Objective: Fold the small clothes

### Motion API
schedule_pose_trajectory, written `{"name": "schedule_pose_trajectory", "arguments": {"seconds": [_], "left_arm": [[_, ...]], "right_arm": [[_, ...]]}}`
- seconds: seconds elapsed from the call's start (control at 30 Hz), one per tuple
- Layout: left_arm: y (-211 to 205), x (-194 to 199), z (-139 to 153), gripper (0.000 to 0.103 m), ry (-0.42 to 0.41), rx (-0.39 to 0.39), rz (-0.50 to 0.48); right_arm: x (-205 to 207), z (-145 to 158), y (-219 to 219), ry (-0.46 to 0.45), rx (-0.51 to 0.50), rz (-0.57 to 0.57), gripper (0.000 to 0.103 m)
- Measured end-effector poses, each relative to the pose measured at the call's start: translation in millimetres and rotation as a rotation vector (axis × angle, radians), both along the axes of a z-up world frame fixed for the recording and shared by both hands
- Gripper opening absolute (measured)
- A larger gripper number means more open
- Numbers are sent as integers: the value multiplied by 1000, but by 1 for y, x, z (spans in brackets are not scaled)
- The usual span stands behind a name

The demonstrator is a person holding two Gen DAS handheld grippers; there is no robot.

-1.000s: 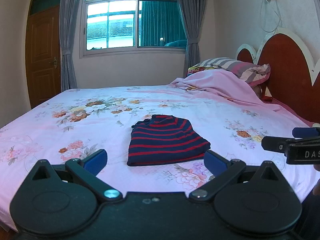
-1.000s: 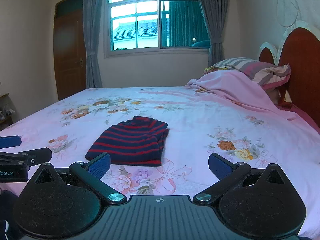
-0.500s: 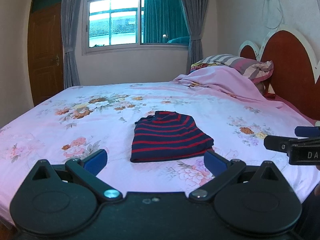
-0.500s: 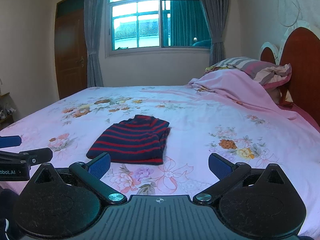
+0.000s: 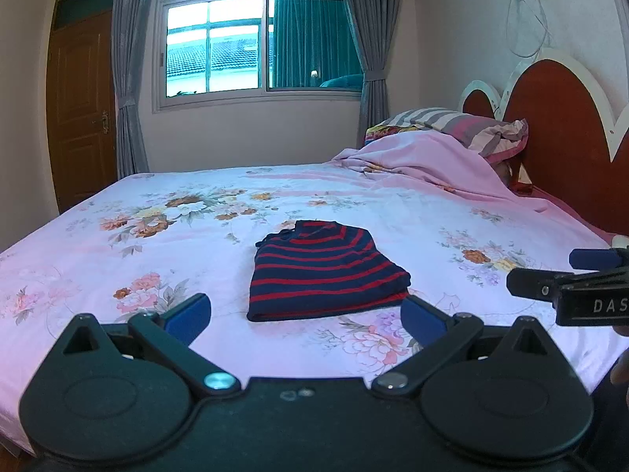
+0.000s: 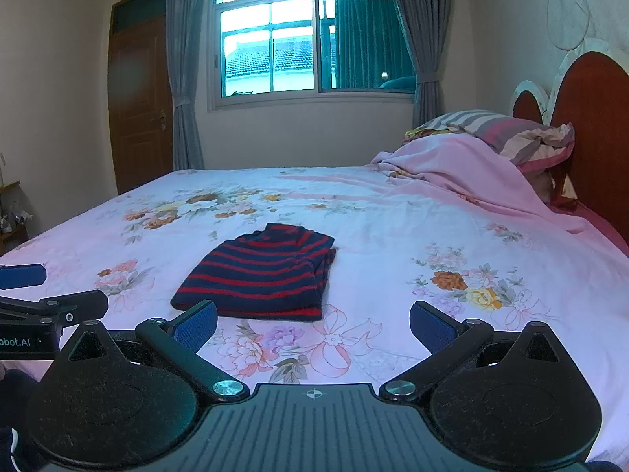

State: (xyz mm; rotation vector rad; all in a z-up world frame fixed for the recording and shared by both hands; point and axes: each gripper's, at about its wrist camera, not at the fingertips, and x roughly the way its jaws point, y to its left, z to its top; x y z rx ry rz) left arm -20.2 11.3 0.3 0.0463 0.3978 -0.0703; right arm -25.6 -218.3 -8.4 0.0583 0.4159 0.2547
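Shirt (image 5: 322, 271): folded flat, blue with red stripes, near the middle of the bed, toward the near edge.
Bed (image 5: 118, 259): pink sheet with flowers.
Left gripper (image 5: 306, 314): spread wide, holds nothing, near the shirt, not touching it.
Right gripper (image 6: 313, 324): spread wide, empty, just right of the left one.
Pillow (image 6: 507, 133): far right, by the headboard (image 6: 593, 118).
Window (image 5: 259, 35): far wall.
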Motion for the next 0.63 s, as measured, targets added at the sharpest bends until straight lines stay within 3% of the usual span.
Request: {"name": "schedule_pose_trajectory", "arguments": {"seconds": [0.63], "left_arm": [[-3,-6,4,102,-51,-3,10]], "right_arm": [[0,-1,-1,1,1,-1,103]]}}
